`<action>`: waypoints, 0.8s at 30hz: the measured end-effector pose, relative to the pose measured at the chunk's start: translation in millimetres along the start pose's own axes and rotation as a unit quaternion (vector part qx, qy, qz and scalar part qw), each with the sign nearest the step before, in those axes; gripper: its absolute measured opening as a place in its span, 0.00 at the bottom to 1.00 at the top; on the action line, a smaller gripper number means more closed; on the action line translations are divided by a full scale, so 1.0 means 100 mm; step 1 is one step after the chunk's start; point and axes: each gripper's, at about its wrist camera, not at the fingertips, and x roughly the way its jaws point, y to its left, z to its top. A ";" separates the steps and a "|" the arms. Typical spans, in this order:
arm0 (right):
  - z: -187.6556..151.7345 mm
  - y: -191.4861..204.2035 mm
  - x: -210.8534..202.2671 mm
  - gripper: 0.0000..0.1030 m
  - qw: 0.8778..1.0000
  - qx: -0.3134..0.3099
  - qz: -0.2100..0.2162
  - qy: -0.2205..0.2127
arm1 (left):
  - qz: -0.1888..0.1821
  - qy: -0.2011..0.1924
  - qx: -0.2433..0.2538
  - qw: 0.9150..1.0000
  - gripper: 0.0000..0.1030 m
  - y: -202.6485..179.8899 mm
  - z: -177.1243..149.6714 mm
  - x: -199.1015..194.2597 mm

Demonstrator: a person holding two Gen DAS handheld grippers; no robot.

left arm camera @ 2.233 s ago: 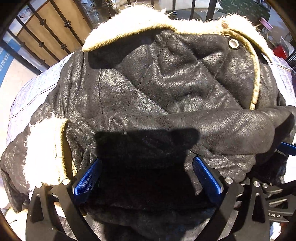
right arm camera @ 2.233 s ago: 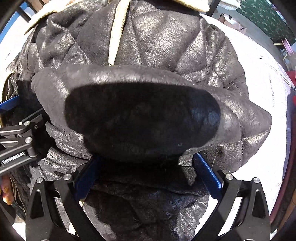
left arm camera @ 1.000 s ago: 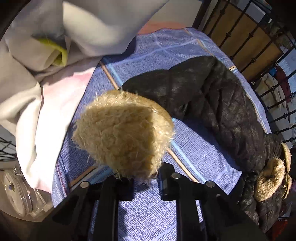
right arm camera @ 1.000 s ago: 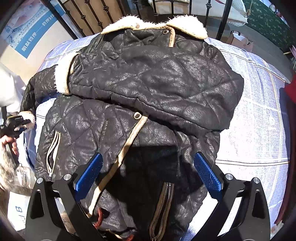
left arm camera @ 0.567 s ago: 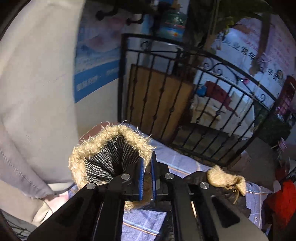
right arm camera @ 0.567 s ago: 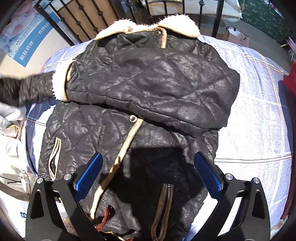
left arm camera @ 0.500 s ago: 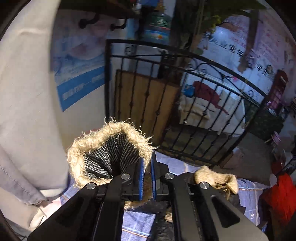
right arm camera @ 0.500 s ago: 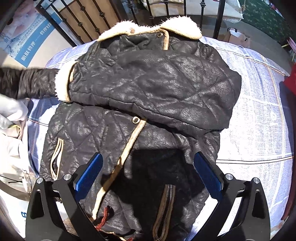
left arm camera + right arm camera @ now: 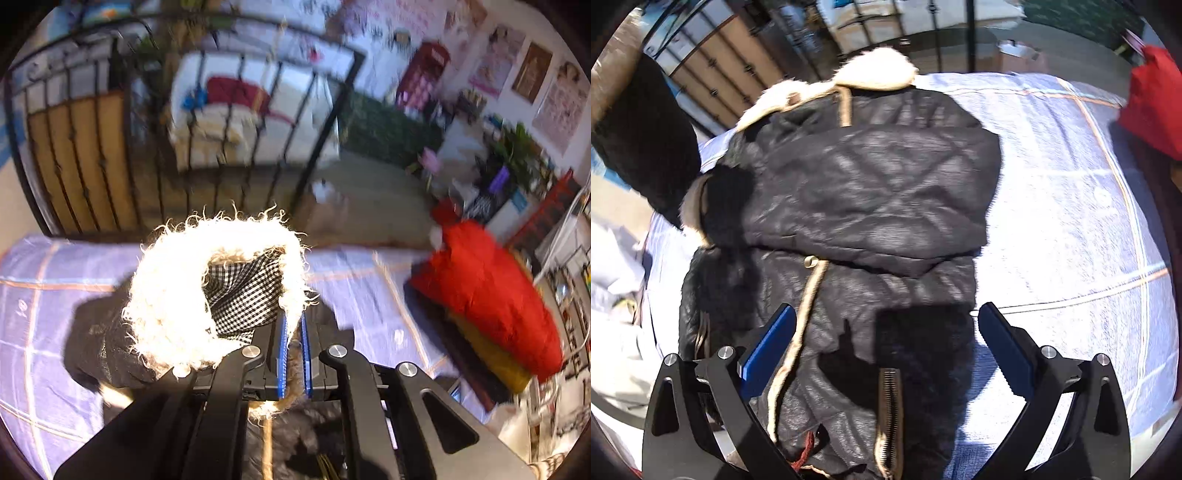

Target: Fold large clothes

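Note:
A black quilted jacket (image 9: 864, 206) with a cream fleece collar (image 9: 871, 74) lies on a bed with a blue checked sheet (image 9: 1071, 221). One sleeve is folded across its chest. My left gripper (image 9: 293, 328) is shut on the fleece cuff (image 9: 177, 291) of the other sleeve and holds it up over the jacket; the cuff's checked lining shows. That raised sleeve (image 9: 646, 140) hangs at the upper left in the right wrist view. My right gripper (image 9: 884, 347) is open and empty, hovering above the jacket's lower hem near a zipper (image 9: 888, 417).
A red and yellow pile (image 9: 491, 302) sits at the bed's right edge. A black iron bed frame (image 9: 221, 129) with wooden panels stands behind the bed. Pale grey cloth (image 9: 613, 295) lies at the left side.
My left gripper has swung the held cuff to the right, over the jacket. The raised sleeve now casts a shadow on the jacket's left side. My right gripper stays open above the hem.

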 end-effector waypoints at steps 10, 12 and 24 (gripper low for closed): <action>0.04 -0.41 0.02 0.95 0.998 0.051 -0.022 0.006 | -0.014 0.082 0.010 0.996 0.75 -0.43 -0.48 0.88; 0.04 -0.45 0.04 0.95 0.998 0.060 -0.022 0.011 | -0.029 0.078 0.006 0.996 0.84 -0.40 -0.50 0.76; 0.51 -0.12 -0.01 0.92 0.989 0.072 0.127 -0.012 | 0.130 0.065 -0.097 0.985 0.84 1.05 -0.97 0.13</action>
